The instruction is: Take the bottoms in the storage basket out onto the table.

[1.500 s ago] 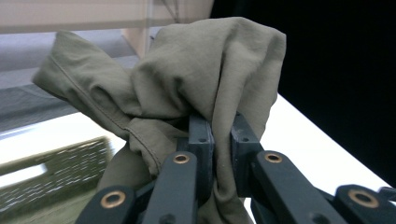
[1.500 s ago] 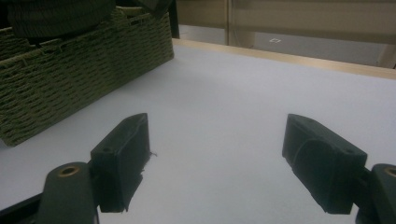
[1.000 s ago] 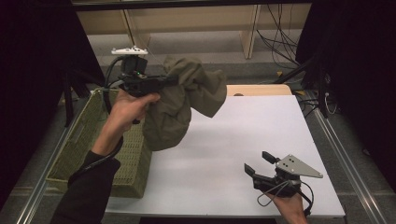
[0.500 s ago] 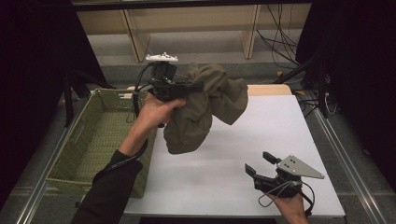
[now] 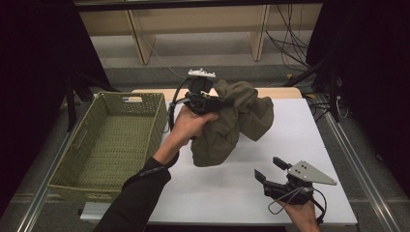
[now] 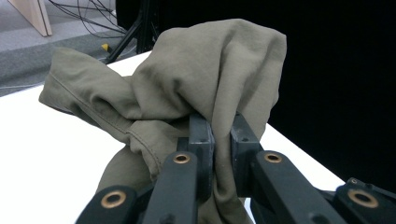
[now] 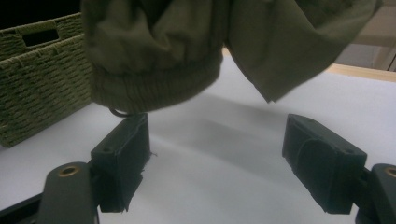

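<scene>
Above white table, bunched olive-green garment (image 5: 232,121), hanging

Left gripper (image 5: 227,100) clamped, right gripper (image 5: 269,169) agape

Garment (image 5: 232,123): olive cloth, matt, soft woven weave, creased; ribbed knit hem visible in the right gripper view.
Basket (image 5: 109,140): olive woven fibre, coarse and rough, matt.
Table (image 5: 227,193): white top, smooth, matt, with a pale wood edge strip at the far side.
Left gripper (image 6: 219,140): black matt plastic jaws, brass-coloured metal bushings at the pivots.
Right gripper (image 5: 271,170): black matt plastic, with a grey, smooth top plate.
</scene>
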